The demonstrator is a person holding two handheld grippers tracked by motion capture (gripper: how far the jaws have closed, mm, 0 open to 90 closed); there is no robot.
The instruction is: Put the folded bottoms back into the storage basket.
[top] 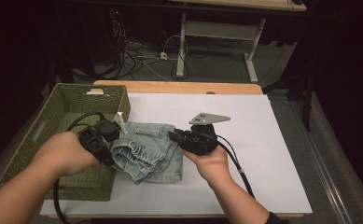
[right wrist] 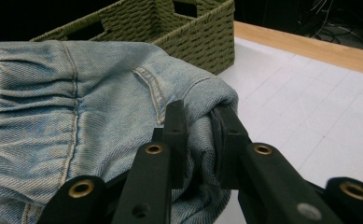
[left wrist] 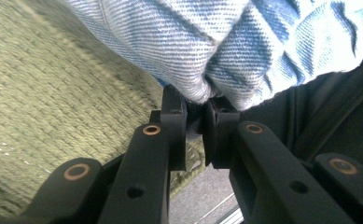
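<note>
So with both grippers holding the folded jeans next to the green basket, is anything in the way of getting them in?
Nothing visible blocks it. The left gripper and right gripper each pinch the jeans, which sit right beside the basket. Only its near wall has to be cleared, and the part of its inside that shows looks empty.

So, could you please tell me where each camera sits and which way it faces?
High view: above the person's side, looking forward and down at the table; forearms, left gripper, right gripper.
Left gripper view: along its own jaws, shut on the folded denim, green basket behind.
Right gripper view: along its jaws, pinching the denim's other edge.
All three share denim and basket.
</note>
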